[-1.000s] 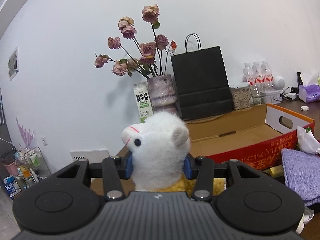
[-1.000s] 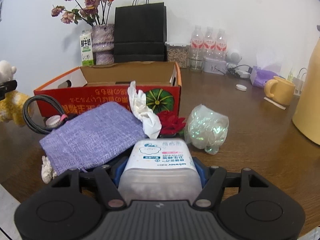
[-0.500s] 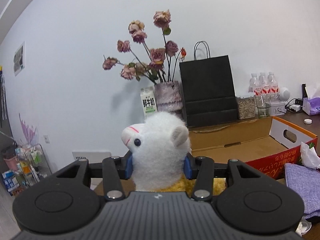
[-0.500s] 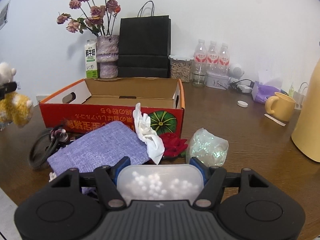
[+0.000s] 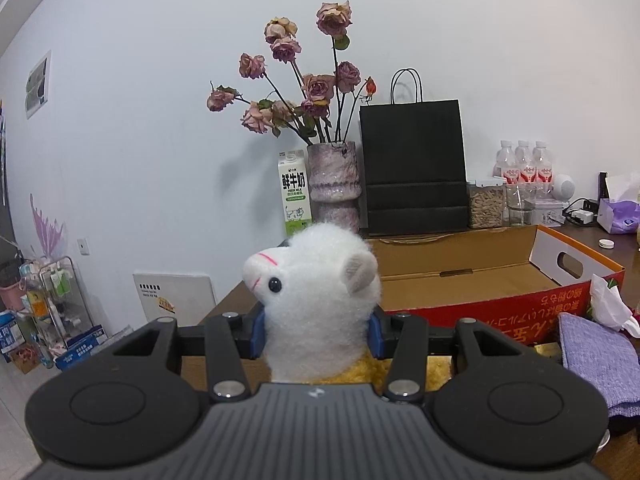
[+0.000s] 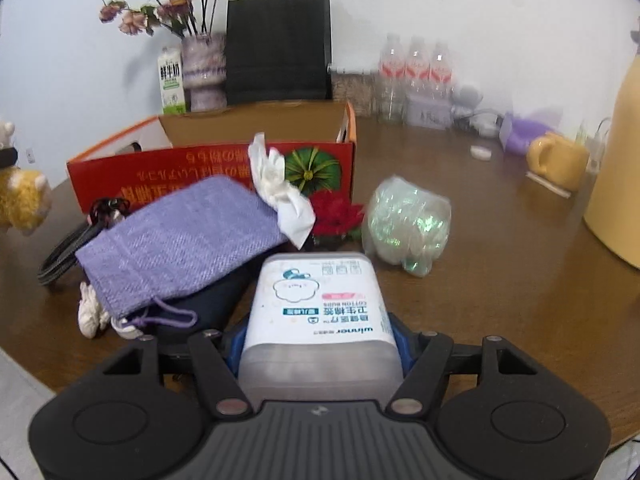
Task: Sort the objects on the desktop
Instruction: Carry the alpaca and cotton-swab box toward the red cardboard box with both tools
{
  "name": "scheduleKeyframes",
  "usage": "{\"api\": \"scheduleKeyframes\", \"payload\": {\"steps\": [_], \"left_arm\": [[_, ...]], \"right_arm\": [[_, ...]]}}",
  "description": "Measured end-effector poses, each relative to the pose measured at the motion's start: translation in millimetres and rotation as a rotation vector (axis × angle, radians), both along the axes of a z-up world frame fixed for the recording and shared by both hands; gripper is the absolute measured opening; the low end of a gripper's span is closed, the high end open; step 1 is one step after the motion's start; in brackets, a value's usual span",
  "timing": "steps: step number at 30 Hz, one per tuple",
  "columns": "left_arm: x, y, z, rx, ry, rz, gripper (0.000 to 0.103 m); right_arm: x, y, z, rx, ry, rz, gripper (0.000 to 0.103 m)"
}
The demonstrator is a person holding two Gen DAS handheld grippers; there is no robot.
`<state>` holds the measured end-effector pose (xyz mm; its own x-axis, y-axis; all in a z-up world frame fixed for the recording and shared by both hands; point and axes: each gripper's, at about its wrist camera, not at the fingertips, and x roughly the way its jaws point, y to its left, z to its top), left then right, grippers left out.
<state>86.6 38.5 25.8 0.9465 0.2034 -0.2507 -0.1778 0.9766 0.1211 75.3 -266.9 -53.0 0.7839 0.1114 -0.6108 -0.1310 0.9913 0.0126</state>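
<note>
White wall backs a brown wooden table (image 6: 500, 240). On the table, toward the wall, sits an open cardboard box (image 6: 224, 168) with a red printed front; its inside shows bare cardboard (image 5: 472, 280). Behind the box stand a black paper bag (image 5: 414, 168), a vase of dried roses (image 5: 334, 184) and a milk carton (image 5: 294, 196).

In front of the box lies a purple woven pouch (image 6: 180, 240), with crumpled white tissue (image 6: 280, 192) resting on its far end. To the right of these, a red artificial flower (image 6: 336, 216) and an iridescent wrapped bundle (image 6: 406, 224) sit on the table.

My right gripper (image 6: 320, 344) holds a clear plastic box of cotton swabs (image 6: 318, 308) clamped between both blue pads, just in front of the pouch, its printed label facing up.

My left gripper (image 5: 318, 330) holds a plush alpaca (image 5: 316, 300) by the white neck, pads pressed in on both sides, clear of the table and left of the cardboard box. The yellow body hangs below.
</note>
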Motion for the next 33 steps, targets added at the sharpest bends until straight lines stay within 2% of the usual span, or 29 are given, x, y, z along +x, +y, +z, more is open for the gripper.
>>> {"api": "scheduleKeyframes", "payload": {"steps": [9, 15, 20, 24, 27, 30, 33], "left_arm": [[-3.3, 0.9, -3.5, -0.036, 0.020, -0.013, 0.047], [-7.7, -1.4, 1.1, -0.056, 0.002, -0.042, 0.047], [1.3, -6.6, 17.7, -0.059, -0.030, -0.079, 0.047], [26.9, -15.4, 39.3, -0.054, -0.063, -0.117, 0.047], [60.8, -20.8, 58.8, -0.077, -0.070, -0.137, 0.047], [104.7, -27.1, 73.4, -0.094, -0.044, -0.146, 0.047], [151.5, -34.9, 76.3, -0.089, 0.001, -0.135, 0.047]], "right_arm": [[3.1, 5.7, 4.4, -0.010, -0.001, 0.029, 0.064], [-1.6, 4.7, 27.0, -0.006, -0.081, 0.038, 0.064], [10.3, 5.5, 58.3, -0.012, -0.165, 0.050, 0.064], [43.7, 10.4, 88.1, -0.018, -0.228, 0.060, 0.064], [82.2, 16.4, 108.2, -0.019, -0.251, 0.069, 0.064], [128.7, 24.1, 121.6, -0.014, -0.234, 0.071, 0.064], [178.6, 33.7, 123.9, -0.024, -0.190, 0.064, 0.064]]}}
